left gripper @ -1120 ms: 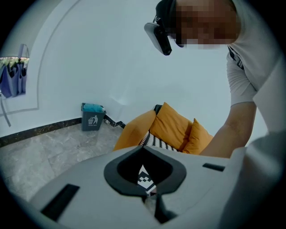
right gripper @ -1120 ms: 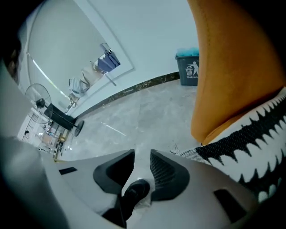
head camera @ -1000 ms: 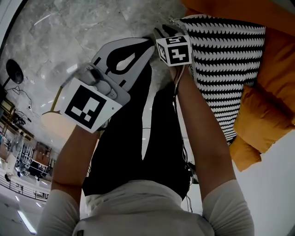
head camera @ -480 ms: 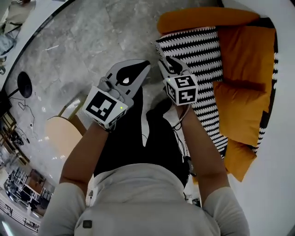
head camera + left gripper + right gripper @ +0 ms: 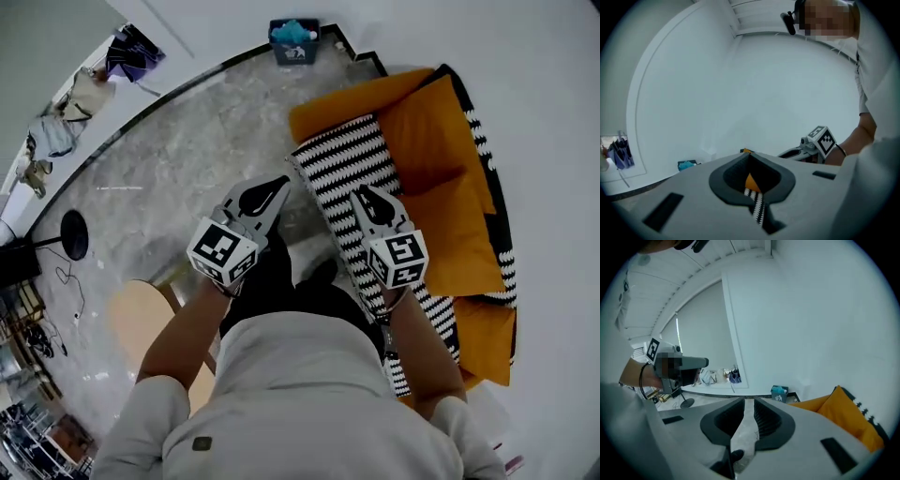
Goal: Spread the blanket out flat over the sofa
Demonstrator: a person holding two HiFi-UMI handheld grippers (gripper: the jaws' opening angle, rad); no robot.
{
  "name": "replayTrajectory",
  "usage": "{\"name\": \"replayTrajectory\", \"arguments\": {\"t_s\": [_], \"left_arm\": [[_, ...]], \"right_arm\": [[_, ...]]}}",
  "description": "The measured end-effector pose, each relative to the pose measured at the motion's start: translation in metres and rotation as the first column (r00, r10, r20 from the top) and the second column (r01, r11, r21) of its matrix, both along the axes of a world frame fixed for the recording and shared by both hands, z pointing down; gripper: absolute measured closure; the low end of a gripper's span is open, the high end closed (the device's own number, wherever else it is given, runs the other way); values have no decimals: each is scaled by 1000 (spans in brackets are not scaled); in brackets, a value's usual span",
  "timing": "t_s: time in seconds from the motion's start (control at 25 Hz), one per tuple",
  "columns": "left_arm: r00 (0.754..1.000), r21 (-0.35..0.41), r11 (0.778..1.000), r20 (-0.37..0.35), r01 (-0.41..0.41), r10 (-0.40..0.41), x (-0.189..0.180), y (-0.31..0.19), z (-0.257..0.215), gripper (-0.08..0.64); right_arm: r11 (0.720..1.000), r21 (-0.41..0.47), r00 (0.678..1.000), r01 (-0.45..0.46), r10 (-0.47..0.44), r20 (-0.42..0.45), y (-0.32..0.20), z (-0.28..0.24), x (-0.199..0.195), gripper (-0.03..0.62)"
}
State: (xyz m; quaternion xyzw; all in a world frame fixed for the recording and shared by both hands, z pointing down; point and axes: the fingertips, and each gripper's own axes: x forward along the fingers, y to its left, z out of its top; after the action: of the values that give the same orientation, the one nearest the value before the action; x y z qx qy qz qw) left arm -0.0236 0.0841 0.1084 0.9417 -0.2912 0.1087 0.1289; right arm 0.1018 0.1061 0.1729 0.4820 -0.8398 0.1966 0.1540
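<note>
Along the sofa's [image 5: 441,141] seat and front edge lies the black-and-white blanket [image 5: 347,173], in one long strip from the near end to the far armrest. The orange back cushions behind it are uncovered. Neither gripper holds it. The left gripper [image 5: 272,187] hangs off the sofa's front over the floor, its jaws pressed together on nothing, with only a sliver of blanket and sofa showing past them. The right gripper [image 5: 364,195] hangs above the sofa's front edge. Its jaws have just been closing and stand partly spread, with bare floor visible between them.

A second ago both grippers were low at the sofa's front, right at the blanket's edge. Now they are lifted well clear of it and the whole sofa has come into sight. I judge the spreading is done or nearly so, with the strip looking flat.
</note>
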Motion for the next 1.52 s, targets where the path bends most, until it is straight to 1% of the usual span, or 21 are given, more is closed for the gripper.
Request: {"name": "replayTrajectory", "arguments": {"t_s": [0.12,0.28,0.36,0.48,0.6,0.8,0.92,1.08,1.28,1.36,1.52], "left_arm": [[1000,63,998,-2,-17,17,13,26,-34,551],[1000,140,990,0,-28,29,21,57,-70,551],[1000,171,985,6,-26,26,24,73,-85,551],[1000,202,979,6,-3,2,23,97,-103,551],[1000,210,977,-3,30,-30,17,120,-117,551],[999,180,983,17,48,-52,2,156,-116,551],[998,198,978,15,59,-63,-13,170,-129,551],[998,213,975,1,60,-62,-35,184,-146,551],[1000,232,972,-2,25,-25,-65,211,-156,551],[1000,239,971,4,12,-13,-82,223,-156,551],[1000,248,969,-20,15,-11,-121,250,-161,551]], "right_arm": [[994,105,1000,-14,14,4,29,-54,21,530],[970,244,1000,2,0,-6,60,-115,34,555],[957,290,1000,16,-16,-5,75,-136,40,561],[943,332,999,31,-35,7,98,-157,49,565],[933,355,998,53,-60,10,115,-170,51,565],[928,360,995,98,-100,-12,145,-183,45,565],[924,368,994,107,-108,-17,160,-193,36,565],[922,371,994,105,-104,-25,179,-204,13,565],[917,385,994,105,-92,-51,205,-217,-21,565],[915,392,996,91,-79,-48,216,-220,-36,565],[913,401,997,72,-57,-48,242,-226,-71,565]]}}
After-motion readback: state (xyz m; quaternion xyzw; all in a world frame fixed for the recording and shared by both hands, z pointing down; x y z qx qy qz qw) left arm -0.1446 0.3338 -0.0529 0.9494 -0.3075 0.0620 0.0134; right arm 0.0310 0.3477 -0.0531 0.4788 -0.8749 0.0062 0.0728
